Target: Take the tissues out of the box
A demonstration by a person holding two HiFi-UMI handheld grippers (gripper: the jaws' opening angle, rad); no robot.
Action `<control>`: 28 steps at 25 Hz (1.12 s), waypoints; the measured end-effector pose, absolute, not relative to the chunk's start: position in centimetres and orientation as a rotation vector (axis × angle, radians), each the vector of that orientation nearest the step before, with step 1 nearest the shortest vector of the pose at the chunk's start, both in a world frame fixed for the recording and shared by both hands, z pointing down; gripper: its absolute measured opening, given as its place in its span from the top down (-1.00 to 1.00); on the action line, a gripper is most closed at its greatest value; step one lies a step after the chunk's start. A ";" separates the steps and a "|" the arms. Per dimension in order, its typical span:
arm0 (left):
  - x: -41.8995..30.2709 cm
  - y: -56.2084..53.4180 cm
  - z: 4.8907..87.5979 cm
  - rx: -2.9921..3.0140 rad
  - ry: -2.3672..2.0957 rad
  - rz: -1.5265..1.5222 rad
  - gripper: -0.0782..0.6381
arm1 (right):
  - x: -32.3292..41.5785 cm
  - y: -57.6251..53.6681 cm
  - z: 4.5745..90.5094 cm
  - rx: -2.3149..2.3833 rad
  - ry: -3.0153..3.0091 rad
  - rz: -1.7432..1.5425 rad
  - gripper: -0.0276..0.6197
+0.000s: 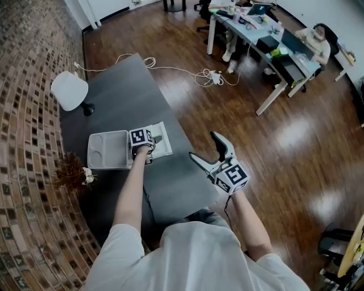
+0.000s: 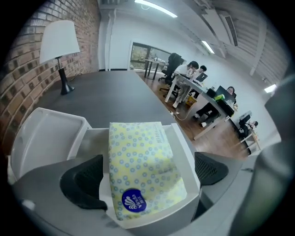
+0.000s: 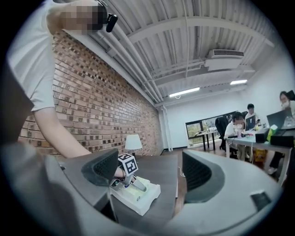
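Tissues (image 2: 140, 161) sit untaken in the box (image 2: 186, 152); left gripper (image 2: 147, 173) straddles them, jaws spread wide; right gripper (image 3: 150, 170) gapes, empty.

- A red-brown brick wall (image 1: 28, 85) runs along the left side of the room.
- The glossy dark-brown wooden plank floor (image 1: 256, 148) shows pale patches of reflected light.
- A long dark grey table (image 1: 125, 91) stands against the brick.
- A lamp with a white shade and a black base (image 1: 69, 90) stands at the table's far end.
- A white cable (image 1: 187, 71) lies coiled on the floor beyond the table.
- People sit at a long, cluttered desk with white legs (image 1: 272, 98).
- A dark-framed window (image 2: 140, 54) is set in the white far wall.
- Strip lights (image 2: 156, 8) glow on the white beamed ceiling (image 3: 193, 27).
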State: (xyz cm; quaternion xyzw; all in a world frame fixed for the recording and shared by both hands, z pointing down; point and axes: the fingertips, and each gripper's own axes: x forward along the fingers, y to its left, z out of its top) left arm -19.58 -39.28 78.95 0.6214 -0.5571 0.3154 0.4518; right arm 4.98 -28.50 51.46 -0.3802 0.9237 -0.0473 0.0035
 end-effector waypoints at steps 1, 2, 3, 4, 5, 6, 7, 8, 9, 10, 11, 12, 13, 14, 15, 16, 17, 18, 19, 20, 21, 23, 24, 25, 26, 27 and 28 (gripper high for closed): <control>-19.7 -39.6 79.2 1.527 -1.389 0.777 -0.89 | 5.0 -28.4 51.6 -1.198 2.900 -0.142 -0.43; -19.8 -39.8 79.5 1.516 -1.396 0.776 -0.89 | 5.1 -28.4 51.8 -1.206 2.901 -0.140 -0.43; -19.8 -40.0 79.8 1.505 -1.402 0.781 -0.89 | 5.3 -28.3 51.9 -1.214 2.901 -0.142 -0.42; -19.9 -40.0 80.2 1.493 -1.407 0.790 -0.89 | 5.5 -28.2 52.0 -1.220 2.899 -0.144 -0.43; -20.0 -40.1 80.5 1.478 -1.414 0.802 -0.89 | 5.7 -28.0 52.2 -1.225 2.898 -0.146 -0.43; -20.2 -40.1 80.9 1.462 -1.421 0.814 -0.89 | 5.9 -27.9 52.3 -1.230 2.898 -0.146 -0.42; -20.3 -40.0 81.2 1.443 -1.425 0.825 -0.89 | 6.2 -27.7 52.5 -1.238 2.900 -0.144 -0.43; -20.4 -39.9 81.6 1.424 -1.425 0.836 -0.88 | 6.4 -27.5 52.7 -1.247 2.903 -0.142 -0.42; -20.3 -39.7 81.8 1.407 -1.421 0.844 -0.78 | 6.7 -27.4 52.9 -1.259 2.903 -0.142 -0.42; -20.2 -39.4 81.8 1.392 -1.418 0.847 -0.67 | 6.9 -27.3 53.1 -1.271 2.899 -0.145 -0.42; -20.2 -39.2 81.8 1.381 -1.417 0.847 -0.64 | 7.1 -27.3 53.3 -1.280 2.893 -0.148 -0.43; -20.4 -39.2 81.7 1.374 -1.420 0.849 -0.61 | 7.3 -27.2 53.4 -1.286 2.889 -0.150 -0.42; -20.5 -39.2 81.6 1.372 -1.420 0.852 -0.56 | 7.4 -27.2 53.5 -1.290 2.887 -0.150 -0.42; -20.6 -39.2 81.7 1.376 -1.417 0.856 -0.53 | 7.6 -27.1 53.5 -1.291 2.889 -0.148 -0.42; -20.7 -39.1 81.7 1.385 -1.407 0.864 -0.51 | 7.7 -26.9 53.5 -1.290 2.892 -0.146 -0.43; -20.7 -39.0 81.8 1.399 -1.394 0.875 -0.49 | 7.8 -26.8 53.4 -1.289 2.892 -0.144 -0.42; -20.6 -38.8 81.6 1.418 -1.383 0.884 -0.48 | 7.7 -26.7 53.2 -1.286 2.889 -0.144 -0.42; -20.6 -38.6 81.3 1.442 -1.380 0.886 -0.47 | 7.6 -26.6 53.0 -1.282 2.883 -0.146 -0.42; -20.7 -38.5 80.7 1.467 -1.384 0.876 -0.46 | 7.5 -26.5 52.7 -1.275 2.876 -0.147 -0.42; -20.6 -38.4 80.0 1.491 -1.391 0.853 -0.46 | 7.3 -26.5 52.4 -1.267 2.869 -0.146 -0.42; -20.5 -38.5 79.2 1.515 -1.402 0.820 -0.46 | 7.1 -26.5 52.1 -1.258 2.865 -0.142 -0.42; -20.1 -38.7 77.0 1.567 -1.430 0.749 -0.46 | 6.8 -26.6 51.4 -1.239 2.865 -0.128 -0.42; -20.0 -38.8 75.8 1.597 -1.445 0.716 -0.46 | 6.7 -26.5 51.1 -1.230 2.865 -0.122 -0.42; -19.9 -38.8 74.5 1.630 -1.457 0.686 -0.46 | 6.4 -26.5 50.8 -1.220 2.862 -0.119 -0.42; -19.7 -38.6 73.1 1.665 -1.466 0.658 -0.46 | 6.1 -26.4 50.6 -1.210 2.859 -0.117 -0.43; -19.6 -38.5 71.7 1.702 -1.473 0.629 -0.45 | 5.8 -26.3 50.3 -1.199 2.856 -0.117 -0.42; -19.4 -38.3 70.2 1.741 -1.481 0.598 -0.45 | 5.4 -26.3 49.9 -1.186 2.853 -0.117 -0.42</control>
